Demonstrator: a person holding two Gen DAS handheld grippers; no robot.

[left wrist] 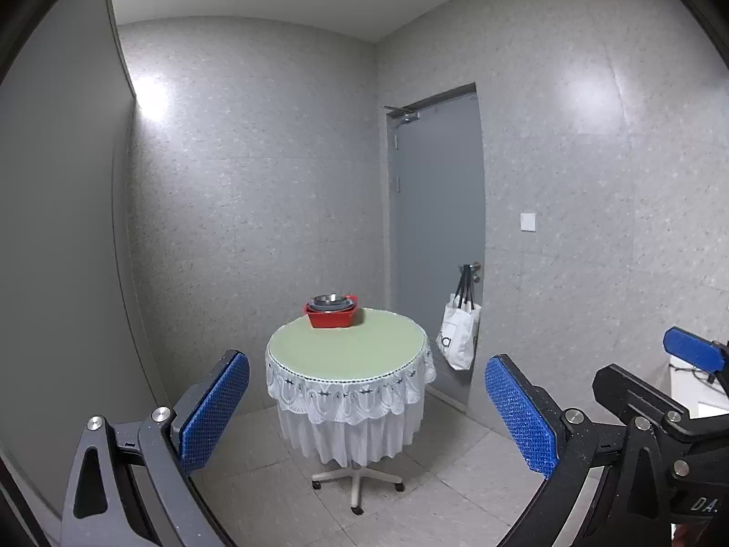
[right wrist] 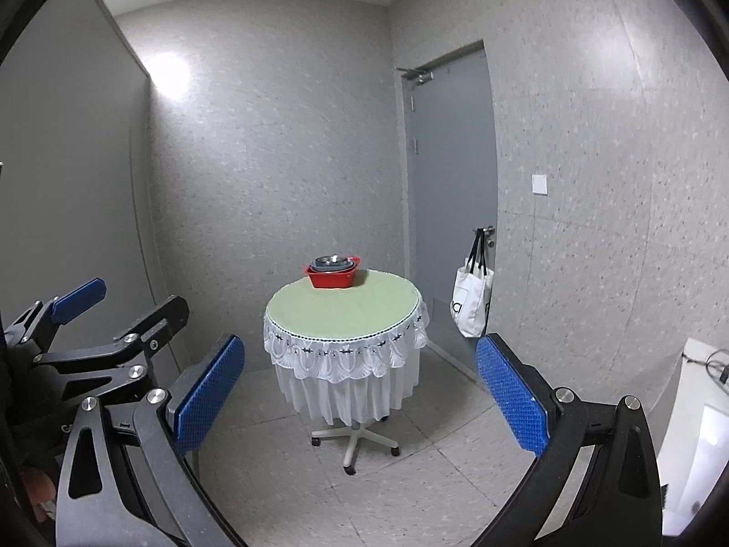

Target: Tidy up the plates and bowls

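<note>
A: Containers?
B: Red dish [left wrist: 331,314] at far edge of round table [left wrist: 348,350]; grey bowls [left wrist: 331,304] nested inside, a metal bowl [left wrist: 328,298] topmost.
A: Grippers?
B: Left gripper [left wrist: 367,403] jaws wide, empty, well short of the table. Right gripper [right wrist: 360,394] likewise wide, holding nothing.
A: Else?
B: White tote bag [right wrist: 471,303] hanging on door handle.
</note>
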